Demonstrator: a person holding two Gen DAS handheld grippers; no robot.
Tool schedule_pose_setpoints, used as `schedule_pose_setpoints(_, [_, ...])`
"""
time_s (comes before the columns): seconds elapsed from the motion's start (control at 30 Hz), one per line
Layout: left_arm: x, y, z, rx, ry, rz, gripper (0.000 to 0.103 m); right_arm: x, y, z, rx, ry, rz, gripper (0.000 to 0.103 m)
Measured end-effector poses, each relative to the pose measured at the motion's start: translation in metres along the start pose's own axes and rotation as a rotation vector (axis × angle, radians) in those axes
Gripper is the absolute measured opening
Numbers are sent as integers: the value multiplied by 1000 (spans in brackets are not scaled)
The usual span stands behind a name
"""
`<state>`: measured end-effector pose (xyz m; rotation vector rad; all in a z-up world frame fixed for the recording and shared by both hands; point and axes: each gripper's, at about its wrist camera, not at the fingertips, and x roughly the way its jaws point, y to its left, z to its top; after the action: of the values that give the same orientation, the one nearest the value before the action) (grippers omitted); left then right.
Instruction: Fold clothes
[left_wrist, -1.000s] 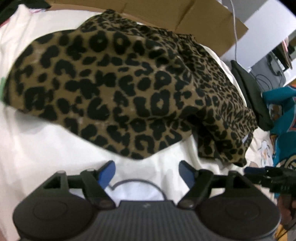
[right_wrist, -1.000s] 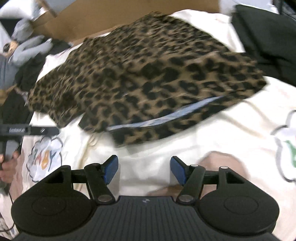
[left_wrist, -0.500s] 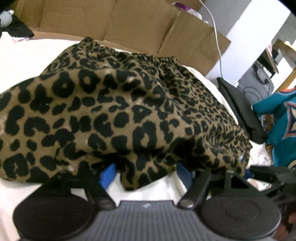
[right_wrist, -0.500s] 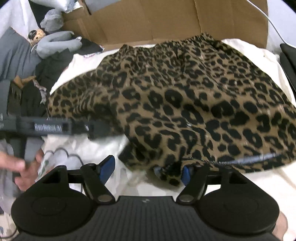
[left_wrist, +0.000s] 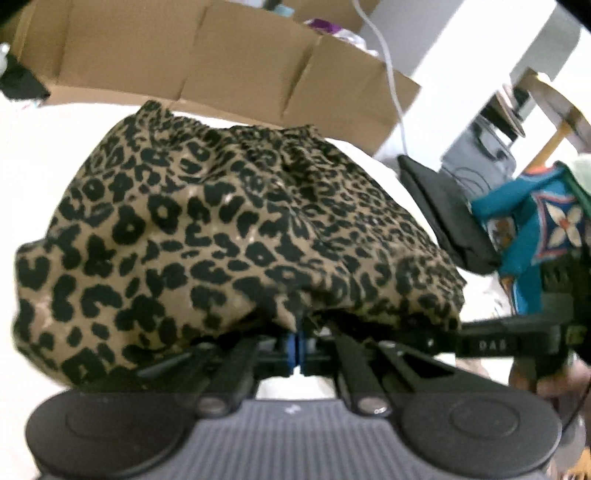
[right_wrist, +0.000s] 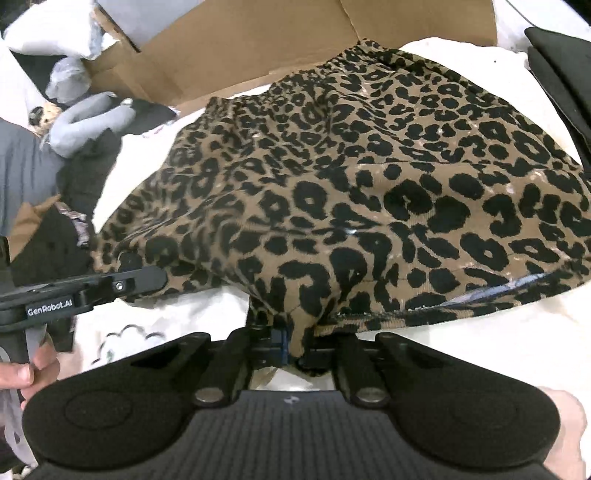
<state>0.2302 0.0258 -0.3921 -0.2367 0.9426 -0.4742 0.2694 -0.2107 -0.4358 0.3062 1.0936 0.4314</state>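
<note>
A leopard-print garment (left_wrist: 229, 236) lies on a white sheet (left_wrist: 40, 162), its gathered waistband at the far side. My left gripper (left_wrist: 296, 349) is shut on the garment's near hem, blue pads pressed together. My right gripper (right_wrist: 291, 345) is shut on another part of the same hem (right_wrist: 332, 229). The right gripper shows in the left wrist view (left_wrist: 491, 341) at the right. The left gripper shows in the right wrist view (right_wrist: 122, 284) at the left, its tip at the cloth's edge.
A brown cardboard box (left_wrist: 207, 62) stands behind the garment. A black folded item (left_wrist: 447, 214) and a teal patterned cloth (left_wrist: 535, 236) lie to the right. Grey cloth and a plush toy (right_wrist: 81, 118) lie at the left in the right wrist view.
Both grippers moved forward to the garment's near hem and closed on it; they were open a second ago. The hem is now bunched and lifted slightly.
</note>
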Motion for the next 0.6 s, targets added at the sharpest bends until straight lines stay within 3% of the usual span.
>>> schedule_pose_setpoints(0.2, [-36,-19,-5,80,42,-15,2,-24,14,-11,-41,29,54,2])
schedule_pose_setpoints(0.4, [-51,-43,-18,233,128,-19,2,-41,16,-25,-81,87,81,2])
schedule_pose_setpoints(0.6, [-61,-48,-28,260,194,-68,2,-48,17,-47,-117,178,115,0])
